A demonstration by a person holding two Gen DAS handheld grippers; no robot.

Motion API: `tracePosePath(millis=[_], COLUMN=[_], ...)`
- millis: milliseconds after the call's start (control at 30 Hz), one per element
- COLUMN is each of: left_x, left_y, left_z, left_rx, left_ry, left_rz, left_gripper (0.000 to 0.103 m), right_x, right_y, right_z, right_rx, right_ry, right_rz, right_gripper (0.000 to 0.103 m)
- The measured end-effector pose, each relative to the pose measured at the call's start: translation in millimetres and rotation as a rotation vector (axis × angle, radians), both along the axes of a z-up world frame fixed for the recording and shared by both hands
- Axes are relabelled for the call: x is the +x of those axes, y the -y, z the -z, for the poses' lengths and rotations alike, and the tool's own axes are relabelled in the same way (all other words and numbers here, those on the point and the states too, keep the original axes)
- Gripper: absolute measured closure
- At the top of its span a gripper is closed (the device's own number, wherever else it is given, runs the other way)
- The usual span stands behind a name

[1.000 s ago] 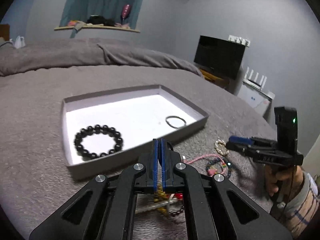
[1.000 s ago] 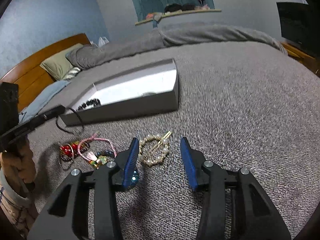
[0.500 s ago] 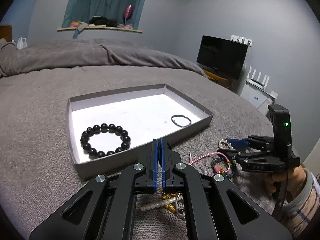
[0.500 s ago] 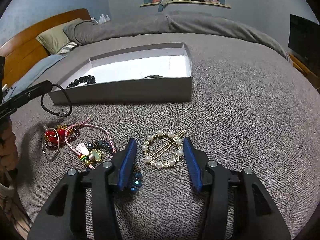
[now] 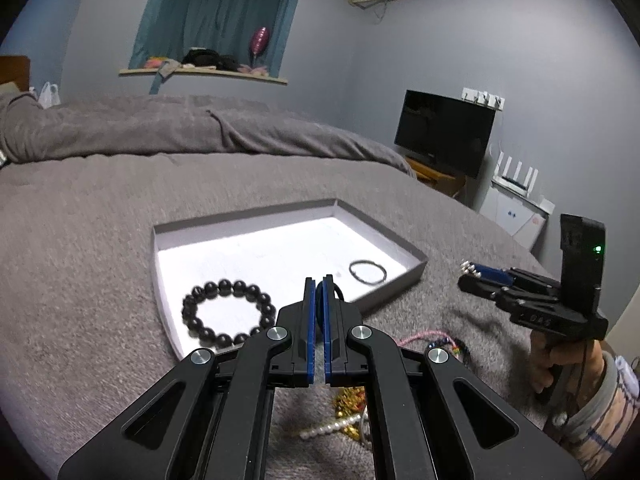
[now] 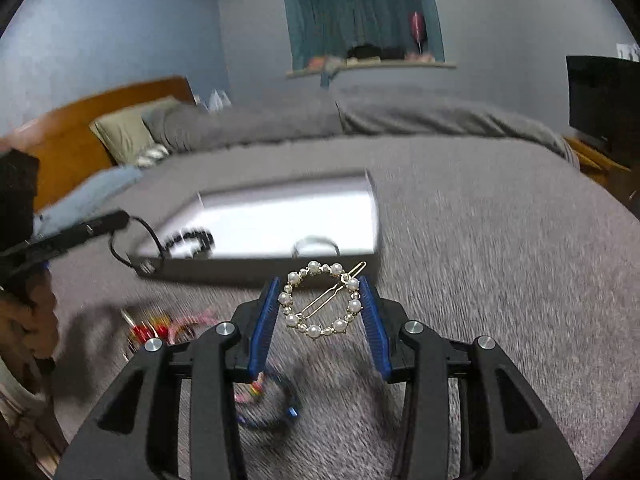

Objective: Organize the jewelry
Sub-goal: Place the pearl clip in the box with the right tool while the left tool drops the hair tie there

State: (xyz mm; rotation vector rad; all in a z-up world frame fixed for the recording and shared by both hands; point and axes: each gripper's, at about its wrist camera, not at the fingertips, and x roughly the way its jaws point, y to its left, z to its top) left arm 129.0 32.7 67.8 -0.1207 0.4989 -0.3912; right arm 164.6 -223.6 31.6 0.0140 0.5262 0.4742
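Note:
My right gripper [image 6: 322, 304] is shut on a round pearl hair clip [image 6: 320, 302] and holds it above the bed cover; it also shows in the left wrist view [image 5: 474, 271]. My left gripper [image 5: 318, 290] is shut on a thin black hair tie [image 6: 134, 244] that hangs from its tips beside the tray. The grey tray [image 5: 404, 280] with a white floor holds a black bead bracelet [image 5: 228, 312] and a thin black ring [image 5: 367, 272].
Loose jewelry lies on the grey bed cover in front of the tray: a pink cord bracelet [image 5: 428, 336], gold and pearl pieces [image 5: 344, 416], red beads [image 6: 150, 330] and a blue bead bracelet [image 6: 268, 412]. A TV [image 5: 444, 136] stands at the right.
My right gripper closed on the pearl hair clip and lifted it off the cover. My left gripper rose and moved toward the tray with the hair tie.

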Motion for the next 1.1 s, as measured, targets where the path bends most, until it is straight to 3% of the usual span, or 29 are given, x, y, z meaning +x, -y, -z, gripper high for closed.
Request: tracePosePath(millis=[400, 567, 867, 1100], left_x=[43, 72, 107, 111], left_y=[-6, 4, 17, 22], left_z=[-12, 3, 37, 47], left_rx=[-0.042, -0.029, 0.05, 0.084], left_ry=[0.015, -0.042, -0.191, -0.236], left_rz=[-0.027, -0.021, -0.038, -0.035], left_gripper=[0.099, 0.099, 0.099, 0.099], right_x=[53, 83, 114, 116], right_y=[-49, -61, -82, -90], right_z=[-18, -13, 14, 18], right_rx=[0.014, 0.034, -0.016, -0.065], right_ry=[-0.003, -0.057, -0.19, -0.208], right_rz=[-0.105, -0.113, -0.128, -0.119], right_gripper=[0.062, 0.062, 0.062, 0.062])
